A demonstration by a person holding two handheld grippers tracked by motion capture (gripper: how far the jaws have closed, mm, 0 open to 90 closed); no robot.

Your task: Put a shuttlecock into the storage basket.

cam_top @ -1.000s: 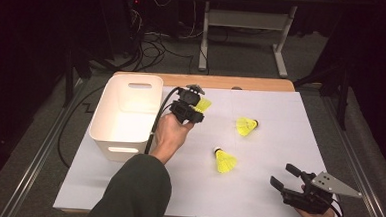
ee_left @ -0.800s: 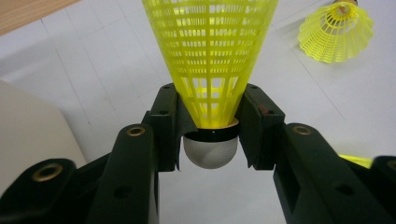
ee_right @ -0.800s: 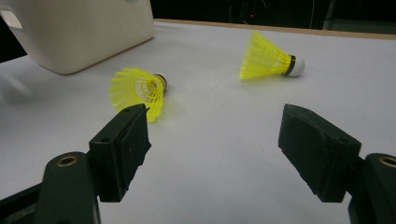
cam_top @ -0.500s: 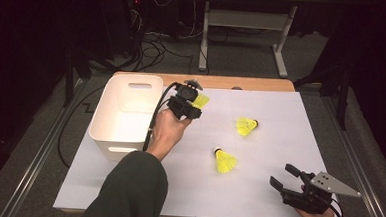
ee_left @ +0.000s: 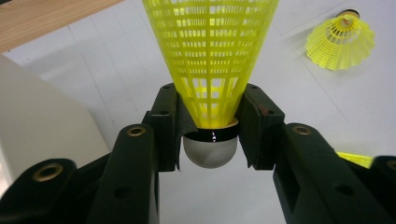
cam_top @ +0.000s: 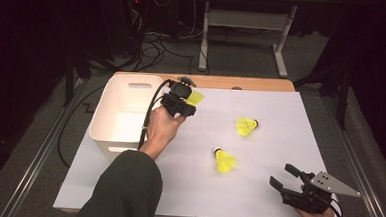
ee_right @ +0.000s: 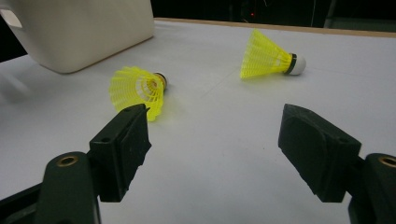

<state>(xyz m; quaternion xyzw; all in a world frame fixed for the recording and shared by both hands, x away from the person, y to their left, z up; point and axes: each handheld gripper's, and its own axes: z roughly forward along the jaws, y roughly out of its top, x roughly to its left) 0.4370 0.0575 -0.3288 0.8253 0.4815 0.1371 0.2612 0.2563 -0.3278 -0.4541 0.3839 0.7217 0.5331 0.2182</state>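
Your left hand-held gripper (cam_top: pixel 190 104) grips a yellow shuttlecock (ee_left: pixel 211 60) near its cork, just right of the white bin (cam_top: pixel 111 129); carry step, probably. Next: move left over the bin, then release. Your right hand-held gripper (cam_top: pixel 283 176) waits wide, empty, near right on the worktop (cam_top: pixel 279 143).

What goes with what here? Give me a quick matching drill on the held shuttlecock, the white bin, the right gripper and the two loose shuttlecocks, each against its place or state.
Things:
1. held shuttlecock
2. white bin
3. right gripper
4. loose shuttlecocks

Places or states:
A. lying on the white sheet, apart from each other
B. open, nothing between its fingers, at the near right corner
C. clamped near its cork base between the fingers of the left gripper
D. standing at the left edge of the table

Pairs: 1-C, 2-D, 3-B, 4-A
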